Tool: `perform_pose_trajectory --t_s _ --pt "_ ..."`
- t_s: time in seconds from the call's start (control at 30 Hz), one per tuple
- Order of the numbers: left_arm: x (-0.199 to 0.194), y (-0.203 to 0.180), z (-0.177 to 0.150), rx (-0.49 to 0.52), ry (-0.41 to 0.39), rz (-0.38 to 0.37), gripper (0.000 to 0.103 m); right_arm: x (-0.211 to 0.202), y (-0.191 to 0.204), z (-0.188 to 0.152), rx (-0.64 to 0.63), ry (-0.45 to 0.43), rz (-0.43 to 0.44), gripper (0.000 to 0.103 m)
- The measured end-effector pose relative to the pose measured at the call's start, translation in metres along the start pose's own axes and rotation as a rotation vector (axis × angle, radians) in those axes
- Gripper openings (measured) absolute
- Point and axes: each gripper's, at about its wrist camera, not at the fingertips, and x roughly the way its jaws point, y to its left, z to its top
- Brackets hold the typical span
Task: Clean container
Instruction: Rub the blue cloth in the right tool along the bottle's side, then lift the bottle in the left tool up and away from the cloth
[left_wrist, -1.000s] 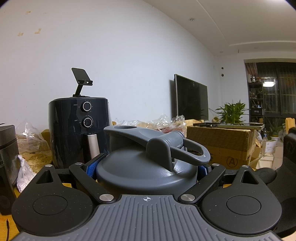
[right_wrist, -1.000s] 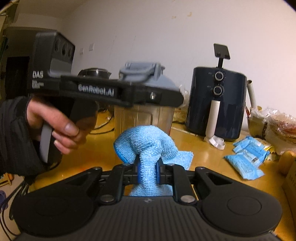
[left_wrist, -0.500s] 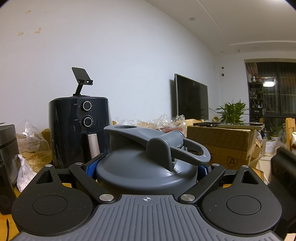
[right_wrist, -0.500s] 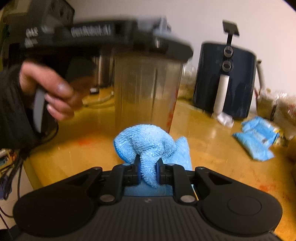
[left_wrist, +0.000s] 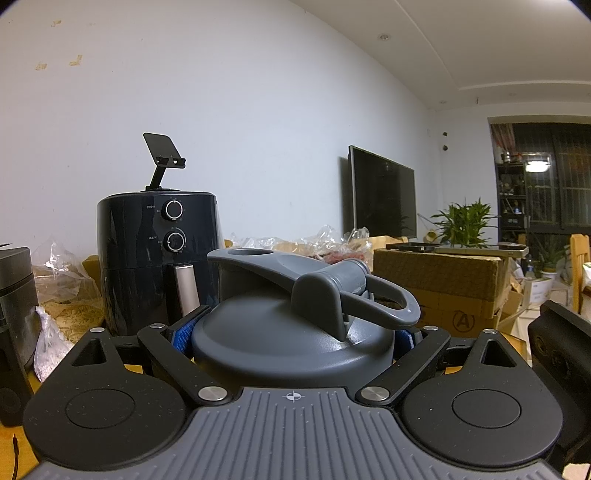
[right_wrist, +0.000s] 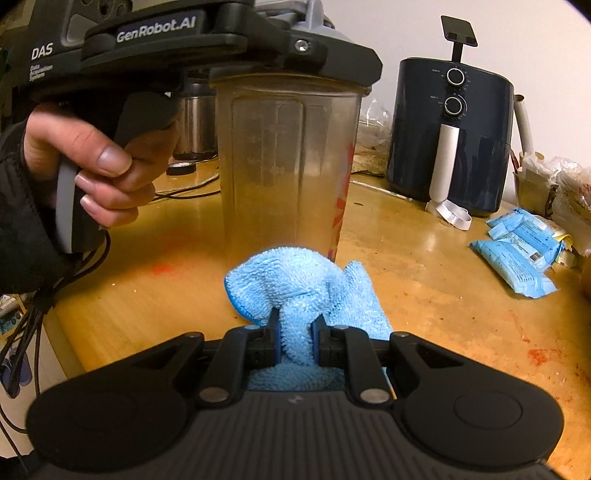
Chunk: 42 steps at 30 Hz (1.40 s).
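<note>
Item: container (right_wrist: 288, 166), stiff, light, likely slick plastic, clamped at its lid (left_wrist: 291, 343) by your left gripper (left_wrist: 291, 334), just ahead of your right gripper (right_wrist: 294, 325) pinching the soft blue cloth (right_wrist: 295, 288); hold stays at the lid.

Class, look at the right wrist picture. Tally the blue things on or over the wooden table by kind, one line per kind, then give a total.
Light blue cloth, pinched in the right hand-held gripper: 1
Light blue packets: 2 clearly, maybe more in the pile
Dark blue air fryer: 1
Total: 4
</note>
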Motion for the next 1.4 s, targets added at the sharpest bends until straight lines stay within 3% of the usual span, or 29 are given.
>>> perform_pose_trajectory --t_s 0.5,0.87,1.2,1.4 --pt "0.0 0.0 -0.001 -0.002 0.001 0.0 0.095 -0.012 0.0 0.004 -0.001 -0.083 0.006 0.009" --pt "0.0 0.0 -0.001 -0.002 0.001 0.0 0.095 -0.035 0.0 0.019 -0.002 -0.202 -0.006 0.009" --pt "-0.001 -0.001 -0.002 0.0 0.002 0.001 0.095 -0.058 0.0 0.028 0.022 -0.379 -0.022 0.009" --pt "-0.001 -0.002 -0.003 0.0 0.0 0.002 0.095 -0.059 -0.002 0.028 0.049 -0.392 -0.017 0.009"
